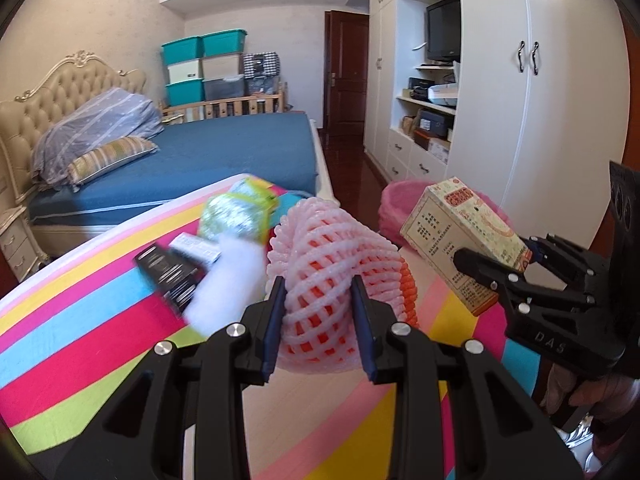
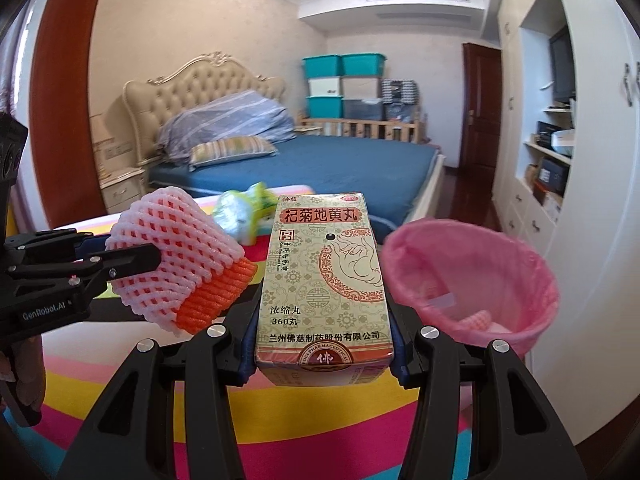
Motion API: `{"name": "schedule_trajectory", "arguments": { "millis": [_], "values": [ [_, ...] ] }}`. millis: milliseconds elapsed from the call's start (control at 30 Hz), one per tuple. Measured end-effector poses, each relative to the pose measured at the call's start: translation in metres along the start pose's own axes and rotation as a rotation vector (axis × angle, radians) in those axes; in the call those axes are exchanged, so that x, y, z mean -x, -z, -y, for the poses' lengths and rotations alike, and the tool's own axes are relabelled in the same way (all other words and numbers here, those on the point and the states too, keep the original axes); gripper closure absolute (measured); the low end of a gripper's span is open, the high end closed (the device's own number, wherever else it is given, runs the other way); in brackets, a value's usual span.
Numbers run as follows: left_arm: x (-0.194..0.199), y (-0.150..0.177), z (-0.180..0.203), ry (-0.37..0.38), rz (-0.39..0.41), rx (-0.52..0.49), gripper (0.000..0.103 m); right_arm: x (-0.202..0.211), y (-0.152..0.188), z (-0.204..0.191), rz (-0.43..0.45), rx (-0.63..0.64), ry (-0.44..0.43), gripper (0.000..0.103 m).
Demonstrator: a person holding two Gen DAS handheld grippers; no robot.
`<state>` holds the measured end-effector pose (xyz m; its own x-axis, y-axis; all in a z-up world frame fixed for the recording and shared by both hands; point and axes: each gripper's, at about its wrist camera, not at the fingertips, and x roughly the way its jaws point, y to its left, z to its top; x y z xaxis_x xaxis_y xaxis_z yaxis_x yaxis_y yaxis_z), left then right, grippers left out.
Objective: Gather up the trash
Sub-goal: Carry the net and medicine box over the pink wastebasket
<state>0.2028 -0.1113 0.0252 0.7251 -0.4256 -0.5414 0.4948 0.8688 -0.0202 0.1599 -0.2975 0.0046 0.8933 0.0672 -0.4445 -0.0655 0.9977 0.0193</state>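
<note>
Left wrist view: the left gripper (image 1: pixel 320 320) has its jaws clamped on the pink foam fruit net (image 1: pixel 332 256), which fills the gap between them and shows an orange layer at its right edge; beyond the jaws to the left, on the striped counter (image 1: pixel 80 328), lie a dark box (image 1: pixel 168 276), a white wad (image 1: pixel 228 280) and a green-and-silver wrapper (image 1: pixel 236 212), all blurred; to the right of the jaws the right gripper (image 1: pixel 496 264) grips the medicine box (image 1: pixel 460 236) in front of the pink-lined bin (image 1: pixel 396 200).

Right wrist view: the right gripper (image 2: pixel 324 312) has its jaws clamped on both sides of the medicine box (image 2: pixel 324 280), held upright between them; the pink-lined bin (image 2: pixel 472 280) stands just right of the jaws, with scraps inside; left of the jaws the left gripper (image 2: pixel 132 260) holds the pink foam fruit net (image 2: pixel 180 256) clear above the striped counter (image 2: pixel 120 384).
</note>
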Motion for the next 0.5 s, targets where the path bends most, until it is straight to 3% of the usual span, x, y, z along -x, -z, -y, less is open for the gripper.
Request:
{"name": "schedule_trajectory", "arguments": {
  "millis": [200, 500],
  "values": [
    [-0.024, -0.030, 0.025, 0.086, 0.023, -0.032, 0.072, 0.004, -0.003, 0.042, 0.041, -0.046, 0.122, 0.054],
    [-0.090, -0.068, 0.075, 0.209, -0.011, -0.052, 0.071, -0.003, 0.003, 0.119, 0.014, -0.134, 0.275, 0.054]
  ]
}}
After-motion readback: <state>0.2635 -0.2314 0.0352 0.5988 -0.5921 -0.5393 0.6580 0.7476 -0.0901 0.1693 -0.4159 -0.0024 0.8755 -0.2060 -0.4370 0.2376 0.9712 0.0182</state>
